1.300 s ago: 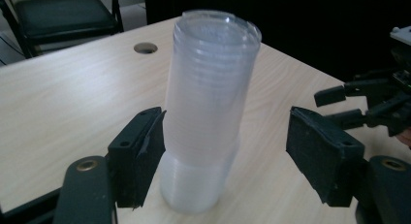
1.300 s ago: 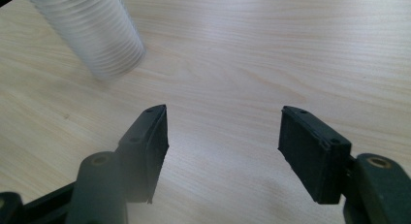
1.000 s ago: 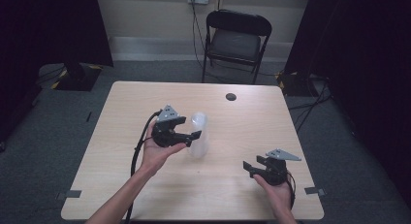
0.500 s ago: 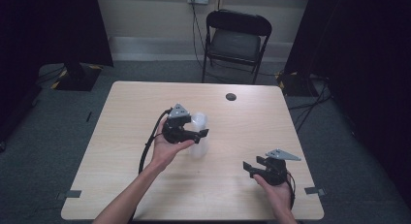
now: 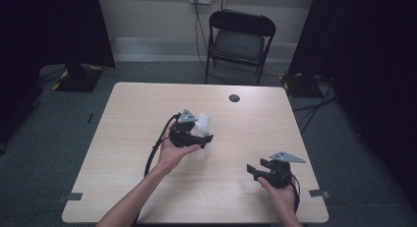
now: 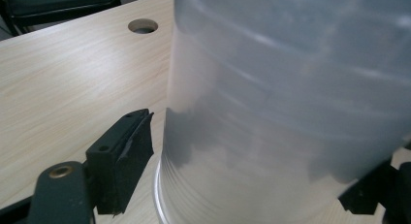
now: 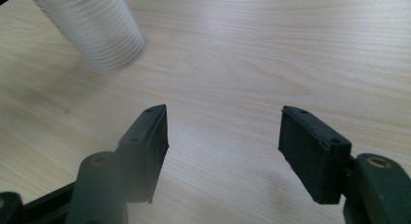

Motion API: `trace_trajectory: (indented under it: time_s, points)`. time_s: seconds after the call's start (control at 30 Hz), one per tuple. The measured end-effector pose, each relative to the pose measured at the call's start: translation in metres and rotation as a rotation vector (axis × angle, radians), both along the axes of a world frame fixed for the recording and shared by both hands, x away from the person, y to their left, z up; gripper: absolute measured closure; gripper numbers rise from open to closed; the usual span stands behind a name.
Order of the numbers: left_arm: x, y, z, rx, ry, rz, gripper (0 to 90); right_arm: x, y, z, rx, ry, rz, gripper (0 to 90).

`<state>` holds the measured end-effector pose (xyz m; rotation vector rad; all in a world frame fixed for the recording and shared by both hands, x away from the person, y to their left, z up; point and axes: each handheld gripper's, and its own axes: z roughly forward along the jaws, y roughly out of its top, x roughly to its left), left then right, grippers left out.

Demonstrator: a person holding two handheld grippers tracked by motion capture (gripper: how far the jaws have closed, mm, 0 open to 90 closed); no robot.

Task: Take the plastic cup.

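- Translucent plastic cup (image 5: 203, 125) stands at the frame's centre on the wooden table (image 5: 123, 138), likely light, thin-walled, slippery and easily crushed.
- Left gripper (image 5: 206, 137) straddles its lower wall; whether the pads (image 6: 127, 151) press is unclear. A gentle mid-wall hold looks safest.
- Right gripper (image 5: 252, 168) rests at lower right, its 2 jaws apart and empty.

No text, label, brand, number or sign can be read anywhere in these views.
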<state>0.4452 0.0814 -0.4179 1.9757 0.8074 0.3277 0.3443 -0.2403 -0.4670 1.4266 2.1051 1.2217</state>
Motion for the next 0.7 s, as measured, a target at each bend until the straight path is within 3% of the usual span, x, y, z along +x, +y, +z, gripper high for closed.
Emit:
trace_trajectory:
  time_s: [0.23,0.37,0.6,0.7]
  points:
    - [-0.0012,0.0031,0.0009,0.017,-0.015,-0.004,24.8,0.0011,0.0007,-0.0014,0.002,0.005,0.003,34.8]
    - [-0.0008,0.0036,0.0008,-0.004,0.000,-0.004,25.3,0.0015,0.0007,-0.0016,0.003,0.010,0.001,34.8]
    - [-0.0017,0.0021,0.0025,0.000,-0.015,-0.001,25.4,0.0016,0.0005,-0.0016,0.003,0.006,-0.002,34.8]
    - [-0.0020,0.0035,0.0052,-0.020,-0.015,0.006,25.6,0.0014,0.0000,-0.0014,0.006,0.006,-0.002,34.8]
